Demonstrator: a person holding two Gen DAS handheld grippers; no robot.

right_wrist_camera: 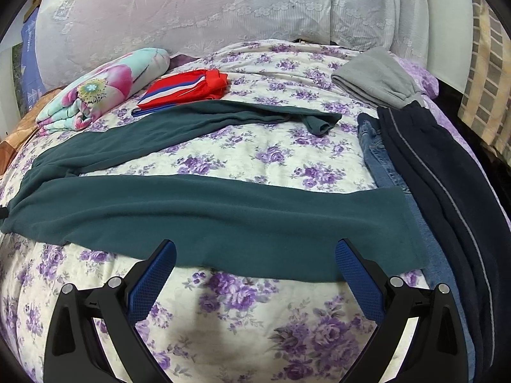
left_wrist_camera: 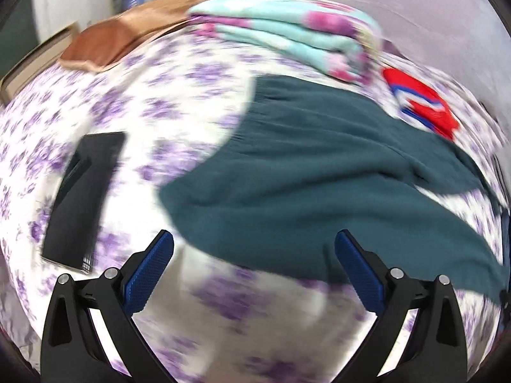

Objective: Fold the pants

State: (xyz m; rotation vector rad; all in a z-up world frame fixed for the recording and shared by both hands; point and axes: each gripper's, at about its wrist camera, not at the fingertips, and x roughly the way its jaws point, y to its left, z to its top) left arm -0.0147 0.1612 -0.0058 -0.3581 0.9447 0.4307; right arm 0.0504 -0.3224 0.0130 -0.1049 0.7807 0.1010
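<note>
Teal pants [right_wrist_camera: 198, 210] lie spread across the floral bedspread [right_wrist_camera: 242, 325], filling the middle of the right wrist view: one leg runs as a broad band from the left edge to the right of centre, the other angles away toward the upper middle of the frame, its cuff crumpled. The near leg's hem touches a pair of blue jeans [right_wrist_camera: 392, 172], which lie beside dark navy trousers [right_wrist_camera: 447, 191] along the right side. A folded grey garment [right_wrist_camera: 373, 79] sits at the upper right, a folded red garment with blue and white stripes [right_wrist_camera: 185, 91] just beyond the far leg, and a rolled floral blanket [right_wrist_camera: 105, 89] at the upper left. The right gripper [right_wrist_camera: 255, 284] hangs at the bottom of the frame with its blue-padded jaws spread wide, empty, over the near edge of the leg. In the left wrist view, which is blurred, the pants [left_wrist_camera: 303, 172] fill the centre and right, their gathered waistband toward the upper middle. The left gripper [left_wrist_camera: 254, 274] is likewise spread wide and holds nothing, at the bottom of the frame by the fabric's lower edge. A flat black object [left_wrist_camera: 83, 198] rests on the bedspread [left_wrist_camera: 159, 95] at the left, well apart from the pants.
</note>
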